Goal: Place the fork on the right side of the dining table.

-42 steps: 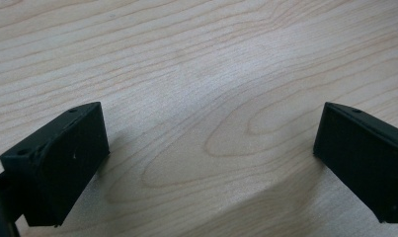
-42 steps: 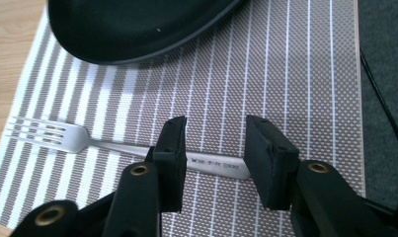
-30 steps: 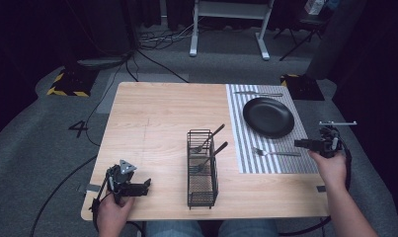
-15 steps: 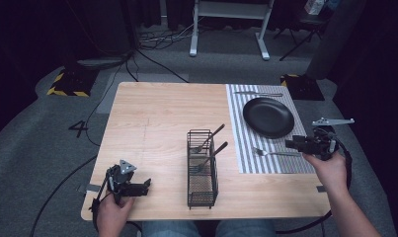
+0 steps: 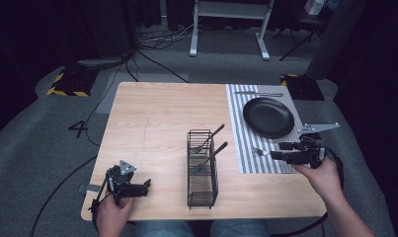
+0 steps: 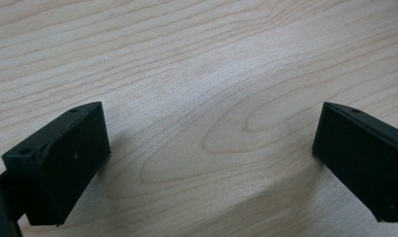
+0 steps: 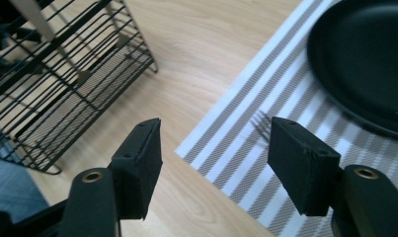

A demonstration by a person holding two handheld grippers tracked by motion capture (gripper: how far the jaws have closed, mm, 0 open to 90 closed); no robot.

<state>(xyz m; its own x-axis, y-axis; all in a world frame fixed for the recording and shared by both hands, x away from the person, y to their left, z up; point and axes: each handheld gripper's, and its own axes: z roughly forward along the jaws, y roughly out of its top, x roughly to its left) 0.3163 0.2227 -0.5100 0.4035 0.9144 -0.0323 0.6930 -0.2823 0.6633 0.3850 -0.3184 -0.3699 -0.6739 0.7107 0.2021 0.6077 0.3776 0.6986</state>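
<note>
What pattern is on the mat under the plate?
Grey and white stripes on the mat, clearest in the right gripper view.

Wire cutlery rack (image 5: 202, 168) stands mid-table, two utensils inside. Right of rack: striped placemat (image 5: 246, 143), black plate (image 5: 268, 116), fork (image 5: 262, 152) at right gripper (image 5: 275, 150). Left gripper (image 5: 146, 186) left of rack.

Metal fork (image 5: 260, 152), matt plate (image 5: 268, 117), wood table (image 5: 162, 118)

Lab: floor cables (image 5: 152, 54), hazard tape (image 5: 68, 91)
</note>
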